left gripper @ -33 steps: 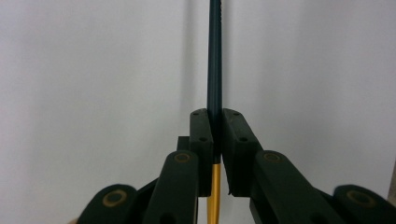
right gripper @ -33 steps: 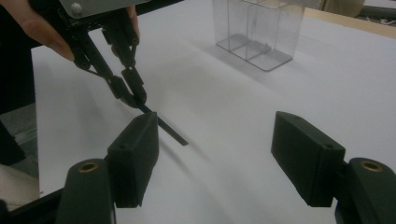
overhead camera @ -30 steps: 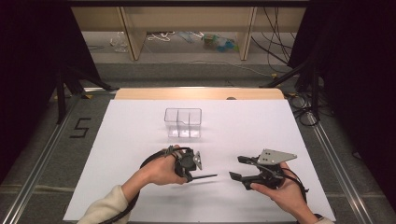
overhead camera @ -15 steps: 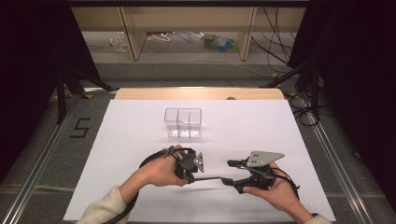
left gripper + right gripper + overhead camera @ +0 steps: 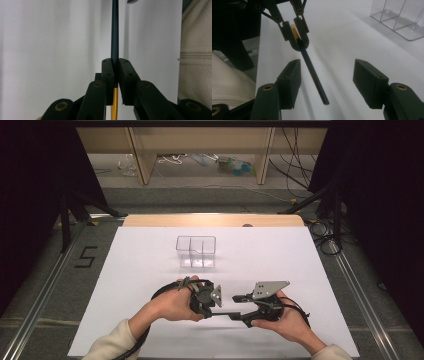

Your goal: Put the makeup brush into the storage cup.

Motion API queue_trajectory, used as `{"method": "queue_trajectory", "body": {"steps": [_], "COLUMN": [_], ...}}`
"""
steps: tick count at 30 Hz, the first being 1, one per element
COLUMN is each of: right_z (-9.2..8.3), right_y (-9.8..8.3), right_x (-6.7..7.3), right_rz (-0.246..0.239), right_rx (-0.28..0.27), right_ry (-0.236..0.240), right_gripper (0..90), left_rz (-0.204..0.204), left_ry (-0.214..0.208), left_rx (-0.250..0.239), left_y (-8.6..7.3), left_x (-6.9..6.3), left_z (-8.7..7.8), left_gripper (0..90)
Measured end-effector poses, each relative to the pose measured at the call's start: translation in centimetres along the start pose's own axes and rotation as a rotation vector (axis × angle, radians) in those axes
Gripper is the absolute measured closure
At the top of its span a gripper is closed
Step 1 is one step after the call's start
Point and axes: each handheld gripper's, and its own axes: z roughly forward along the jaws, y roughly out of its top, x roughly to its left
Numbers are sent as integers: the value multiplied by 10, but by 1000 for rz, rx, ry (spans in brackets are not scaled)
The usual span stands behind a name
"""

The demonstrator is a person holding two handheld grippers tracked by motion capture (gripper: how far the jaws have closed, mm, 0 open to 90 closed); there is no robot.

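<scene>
A dark pencil (image 5: pixel 114 30) with a yellow-orange end is clamped between the pads of my left gripper (image 5: pixel 115 67). It juts out level above the white sheet. In the high view the left gripper (image 5: pixel 216 311) points right, toward my right gripper (image 5: pixel 239 307). The pencil's (image 5: pixel 312 72) free end lies between the pads of the right gripper (image 5: pixel 329 82), nearer the left pad and touching neither. The right jaws have just been closing but stand open. The left gripper (image 5: pixel 295 35) shows farther off in the right gripper view, shut on the pencil.
A clear two-compartment box (image 5: pixel 196 251) stands upright mid-table beyond both hands, also at the top right of the right gripper view (image 5: pixel 399 17). The white sheet (image 5: pixel 280 255) covers the table. Cables trail from both grippers near the front edge.
My right gripper has moved left until its jaws flank the pencil's free end, and the jaws have narrowed. The left gripper has kept its grip on the pencil.
</scene>
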Motion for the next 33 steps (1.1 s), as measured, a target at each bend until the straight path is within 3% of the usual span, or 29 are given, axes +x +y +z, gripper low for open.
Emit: {"method": "queue_trajectory", "body": {"steps": [15, 23, 33], "right_z": [10, 21, 23], "right_y": [7, 12, 12], "right_x": [0, 4, 8], "right_rz": [-25, -90, -125], "right_rx": [5, 44, 73], "right_ry": [19, 52, 83], "right_gripper": [428, 543, 715], "left_rz": [2, 22, 55], "left_ry": [8, -14, -14], "left_rx": [-5, -9, -9], "left_y": [0, 4, 5], "left_x": [1, 0, -1], "left_z": [-4, -5, -4], "left_gripper": [830, 830, 830]}}
